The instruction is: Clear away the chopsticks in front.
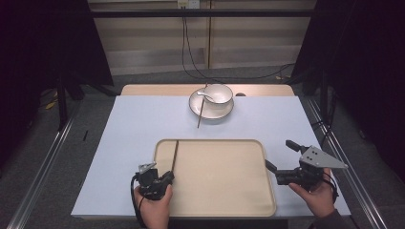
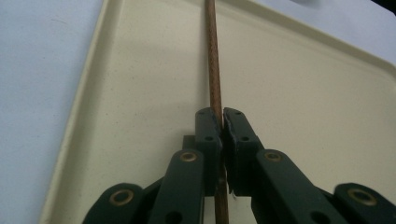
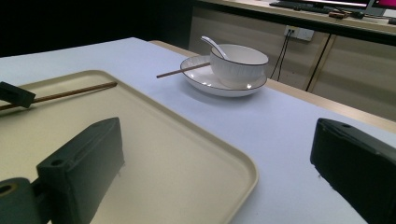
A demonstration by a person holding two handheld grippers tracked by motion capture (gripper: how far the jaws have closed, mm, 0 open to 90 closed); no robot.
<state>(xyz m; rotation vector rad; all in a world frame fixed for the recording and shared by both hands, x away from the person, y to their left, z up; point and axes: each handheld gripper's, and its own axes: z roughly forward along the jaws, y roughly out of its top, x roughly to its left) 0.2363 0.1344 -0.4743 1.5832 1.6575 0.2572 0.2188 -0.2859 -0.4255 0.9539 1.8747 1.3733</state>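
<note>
On the pale blue bench (image 1: 138, 119), the left tool (image 1: 167, 177) pinches a brown wooden chopstick (image 1: 174, 153) over the cream plastic tray's (image 1: 239, 200) left rim; the right tool (image 1: 279, 157) gapes wide beyond its right edge.

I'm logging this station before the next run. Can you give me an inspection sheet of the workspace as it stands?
Surface: table with a pale blue top; beige tray at the near edge.
Job's things: one chopstick clamped over the tray's left side; second chopstick leaning on the plate; bowl with spoon on the plate.
Clutter: nothing seen.
Grippers: left gripper shut on the chopstick; right gripper open, jaws wide, at the tray's right edge.
Cables: black cable at the left gripper; wall cables behind.
Surroundings: dark curtains, floor rails.
</note>
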